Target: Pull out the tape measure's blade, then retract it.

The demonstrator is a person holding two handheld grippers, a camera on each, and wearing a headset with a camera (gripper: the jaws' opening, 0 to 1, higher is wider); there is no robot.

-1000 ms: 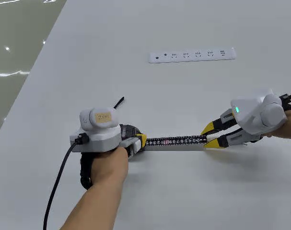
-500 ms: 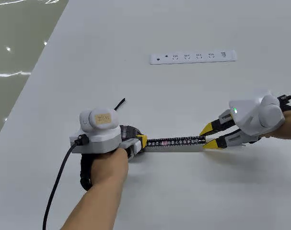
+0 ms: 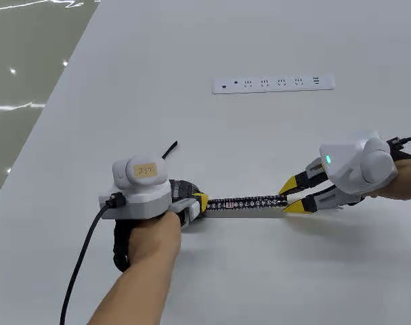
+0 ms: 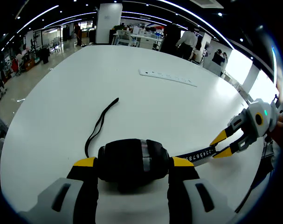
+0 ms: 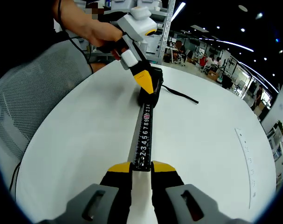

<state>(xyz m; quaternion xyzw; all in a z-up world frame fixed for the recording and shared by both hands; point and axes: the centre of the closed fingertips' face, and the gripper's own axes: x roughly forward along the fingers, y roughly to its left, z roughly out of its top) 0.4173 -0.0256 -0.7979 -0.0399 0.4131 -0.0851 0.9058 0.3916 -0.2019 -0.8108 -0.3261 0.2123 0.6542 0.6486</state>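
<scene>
On the white table (image 3: 259,40), the left gripper (image 4: 133,163) is clamped around the tape measure case (image 4: 127,151), which rests on the surface. Well apart from it, the right gripper (image 5: 141,166) pinches the tip of the blade (image 3: 249,202). A short stretch of blade spans the 2 grippers, so pull-out looks at least partly done. Retraction is not finished. The power strip (image 3: 273,83) lies beyond, untouched.

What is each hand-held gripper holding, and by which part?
The left hand-held gripper clamps the tape measure's case by its sides; the right hand-held gripper pinches the blade at its free end.
</scene>
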